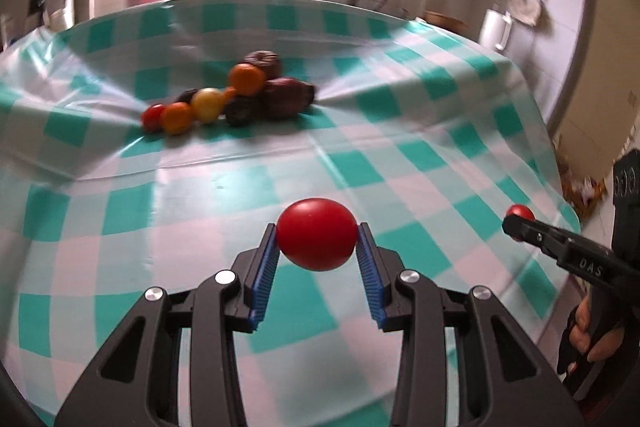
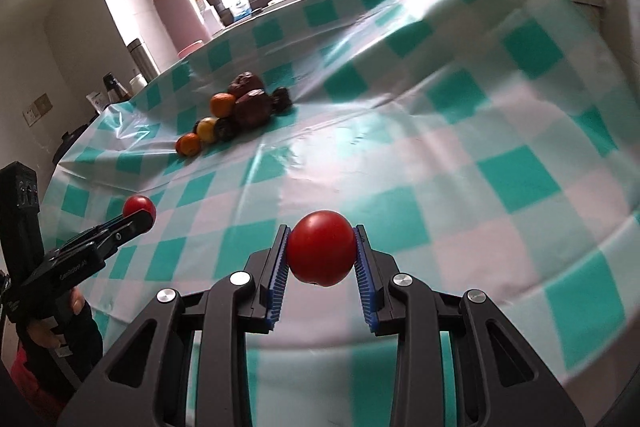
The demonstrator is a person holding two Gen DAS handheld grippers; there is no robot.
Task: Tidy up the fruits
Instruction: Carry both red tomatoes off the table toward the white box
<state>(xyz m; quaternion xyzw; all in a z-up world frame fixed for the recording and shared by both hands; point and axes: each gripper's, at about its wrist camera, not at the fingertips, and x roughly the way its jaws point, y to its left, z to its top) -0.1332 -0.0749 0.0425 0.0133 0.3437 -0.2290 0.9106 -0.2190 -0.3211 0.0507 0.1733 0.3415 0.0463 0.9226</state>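
Desk (image 1: 460,131) w/ teal-and-white check cloth takes up most of both views; cloth is wrinkled and glossy, sagging at the edges. Fruit pile (image 1: 236,93) sits toward the far-left part of the desk: dark wrinkled fruits at the back, orange and yellow round ones in front, a small red one at the left end; all touching or nearly so. Left hand-held gripper (image 1: 317,241) is clamped on a red tomato (image 1: 317,239), blue pads pressing both sides, held above the cloth and well apart from the pile. Right hand-held gripper (image 2: 321,254) is likewise clamped on a second red tomato (image 2: 321,253), also off the cloth; seen from the left wrist it hangs near the desk's right edge.

Step in hand, as I judge it: both tomatoes picked and in carry; placing not yet done. Where they should go isn't shown, no bowl or tray in view; prob. next to the red fruit at the pile's left end, or a separate red group. Next move calls for: bring each tomato low to the cloth before letting go, since round fruit on slick wrinkled plastic will roll; set one at a time so the two hand-held grippers don't cross; approach the pile gently, else it scatters.
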